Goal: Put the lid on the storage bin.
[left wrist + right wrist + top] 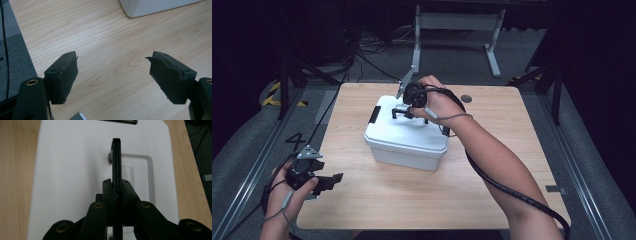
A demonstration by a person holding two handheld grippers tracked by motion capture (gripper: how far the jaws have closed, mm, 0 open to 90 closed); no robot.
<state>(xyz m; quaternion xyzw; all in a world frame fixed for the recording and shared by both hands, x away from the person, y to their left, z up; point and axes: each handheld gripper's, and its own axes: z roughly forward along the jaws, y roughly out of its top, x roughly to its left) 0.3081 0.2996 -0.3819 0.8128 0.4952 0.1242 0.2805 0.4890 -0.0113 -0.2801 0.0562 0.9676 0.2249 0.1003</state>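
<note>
A white lidded box [404, 137] stands in the middle of the wooden table [377, 195]. Its black carrying handle [401, 110] is raised upright above the lid. My right gripper [408, 107] reaches over the lid and is shut on that handle; in the right gripper view the thin black handle [116, 157] runs up between the two jaws of the right gripper [116, 185], over the white lid [72, 170]. My left gripper [332, 181] hovers low near the table's front left corner, its left gripper [113, 65] jaws wide open over bare wood, nothing between them.
A black latch [374, 114] sits on the box's left end. A corner of the box [155, 7] shows at the top of the left gripper view. A small dark round hole [467, 98] lies at the table's far right. A metal stand [457, 30] rises beyond the table.
</note>
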